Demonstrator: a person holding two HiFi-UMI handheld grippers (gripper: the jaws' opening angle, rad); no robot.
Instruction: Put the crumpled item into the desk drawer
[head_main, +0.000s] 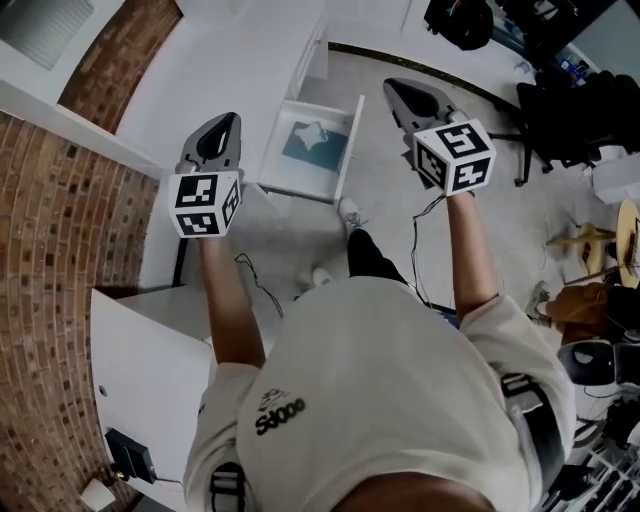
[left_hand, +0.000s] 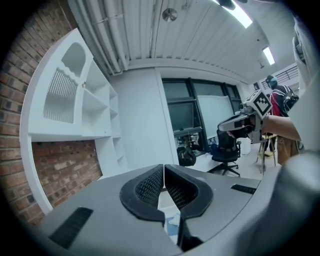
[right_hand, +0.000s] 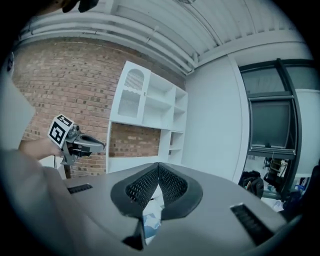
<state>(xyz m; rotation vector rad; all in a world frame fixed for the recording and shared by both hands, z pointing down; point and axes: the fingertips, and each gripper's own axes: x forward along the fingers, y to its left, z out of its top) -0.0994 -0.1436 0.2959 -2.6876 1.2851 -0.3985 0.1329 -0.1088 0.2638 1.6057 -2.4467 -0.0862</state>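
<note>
**Holding both tools shut, crumpled item lying in the open drawer**

Brick wall fills the left side. The white desk runs beside it, its edge meeting the wall. Grey floor is on the right, with a dark office chair well off at the far edge.

The person's pale shirt carries a dark print low on the left. It looks like "Sdooo", though the reading is uncertain.

The drawer stands open from the desk front, white walls and a teal floor. Nothing covers its top, and there is bare floor past its right wall.

The left tool sits just left of the drawer with its jaws together and nothing between them; its own view confirms this. The right tool is just right of the drawer's far corner, also closed and empty. Each marker cube shows black-and-white squares with no words.

The crumpled item, pale, lies inside the drawer toward its far end, apart from both tools.
</note>
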